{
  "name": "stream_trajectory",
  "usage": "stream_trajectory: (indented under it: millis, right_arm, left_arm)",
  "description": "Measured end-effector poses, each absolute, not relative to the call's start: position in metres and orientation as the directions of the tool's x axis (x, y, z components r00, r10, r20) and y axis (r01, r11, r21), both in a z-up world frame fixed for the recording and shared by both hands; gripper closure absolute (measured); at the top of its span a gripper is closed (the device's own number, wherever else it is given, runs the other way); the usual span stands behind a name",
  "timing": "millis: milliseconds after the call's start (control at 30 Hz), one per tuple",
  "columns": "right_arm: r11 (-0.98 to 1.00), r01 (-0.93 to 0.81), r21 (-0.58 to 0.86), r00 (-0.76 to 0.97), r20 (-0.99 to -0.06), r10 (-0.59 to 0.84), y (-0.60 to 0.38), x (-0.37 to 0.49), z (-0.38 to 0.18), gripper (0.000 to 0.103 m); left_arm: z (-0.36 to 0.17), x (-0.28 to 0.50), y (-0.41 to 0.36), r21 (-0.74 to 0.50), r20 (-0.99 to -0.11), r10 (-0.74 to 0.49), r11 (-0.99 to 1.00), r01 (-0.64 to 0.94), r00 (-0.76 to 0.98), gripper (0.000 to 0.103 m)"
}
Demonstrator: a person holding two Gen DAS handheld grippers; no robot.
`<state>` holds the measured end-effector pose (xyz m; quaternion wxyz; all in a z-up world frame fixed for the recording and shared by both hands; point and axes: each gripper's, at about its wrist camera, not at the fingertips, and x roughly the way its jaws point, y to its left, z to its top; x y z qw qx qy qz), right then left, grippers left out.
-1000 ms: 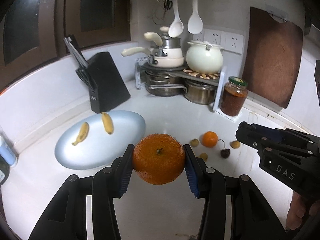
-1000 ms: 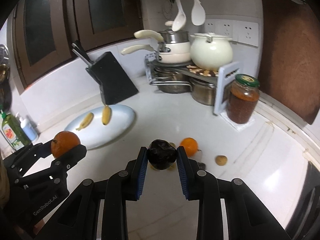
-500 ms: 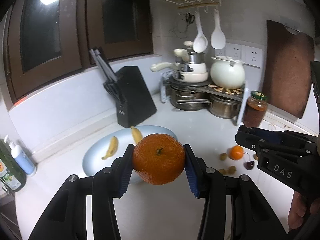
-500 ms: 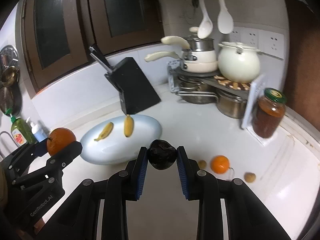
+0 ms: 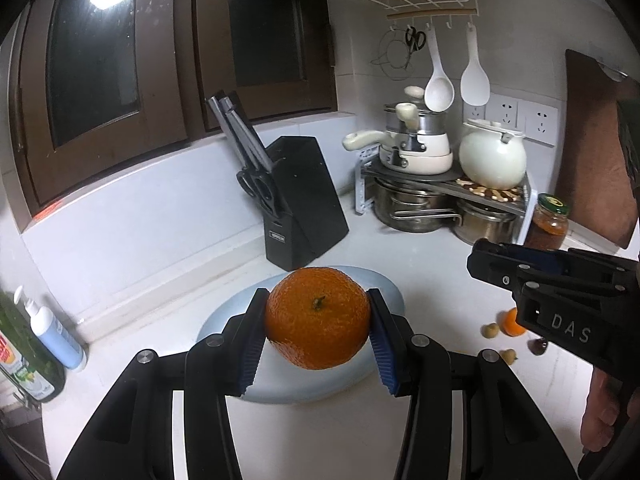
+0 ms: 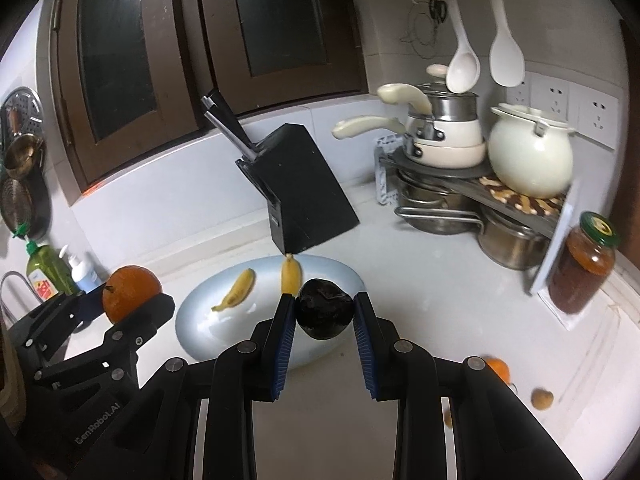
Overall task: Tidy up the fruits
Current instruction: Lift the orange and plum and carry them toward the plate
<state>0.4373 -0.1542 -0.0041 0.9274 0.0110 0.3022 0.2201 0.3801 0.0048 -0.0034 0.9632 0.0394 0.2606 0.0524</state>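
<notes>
Setting: kitchen corner, white glossy counter (image 6: 400, 264), dark-framed windows behind; knife block (image 6: 304, 192) and pot rack (image 6: 480, 188) at back wall.
Change: both claws have travelled across the counter since a sec ago; oval platter (image 6: 200, 316) now sits directly ahead of and beneath both sets of fingertips, where before it lay off to the left side. Loose fruit now well off to the right of both claws.
Left gripper (image 5: 318, 330): part-open, blue ribbed pads pressed on both flanks of large orange (image 5: 318, 322); held clear of platter, stem facing camera. Grip unchanged.
Right gripper (image 6: 324, 316): near fully closed, pads clamped on dark fruit (image 6: 324, 314); held above platter's near-right rim. Grip unchanged.
Meaning for task: judged as carry step nearly done; both fruits in position for set-down on platter, release not yet made.
On platter: two small bananas (image 6: 236, 290), ahead-left of right claw; one touches far rim.
Remaining: small orange (image 6: 498, 368) and small tan fruits (image 6: 542, 398) on counter, right of right claw.
Materials: orange skin pebbled, firm-looking, round; dark fruit wrinkled, matt, near-black, type unclear; platter smooth pale blue-grey, shallow, glazed look; bananas curved, yellow, short.
Risk: round fruits may roll on slick platter.
</notes>
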Motion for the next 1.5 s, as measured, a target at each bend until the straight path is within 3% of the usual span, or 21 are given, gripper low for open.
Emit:
stream_trajectory:
  millis: [833, 1500]
  right_arm:
    - [0.896, -0.433, 0.100, 0.614, -0.695, 0.374, -0.073, 0.552, -0.039, 0.072]
    - [0.904, -0.412, 0.109, 0.482, -0.816, 0.318, -0.044, 0.609, -0.110, 0.072]
  left_arm:
    - [-0.053, 0.495, 0.073, 0.087, -0.653, 0.071, 0.996, -0.019, 0.754, 0.056]
    - [-0.117, 0.554, 0.087, 0.068, -0.773, 0.039, 0.997, 0.022, 0.633, 0.056]
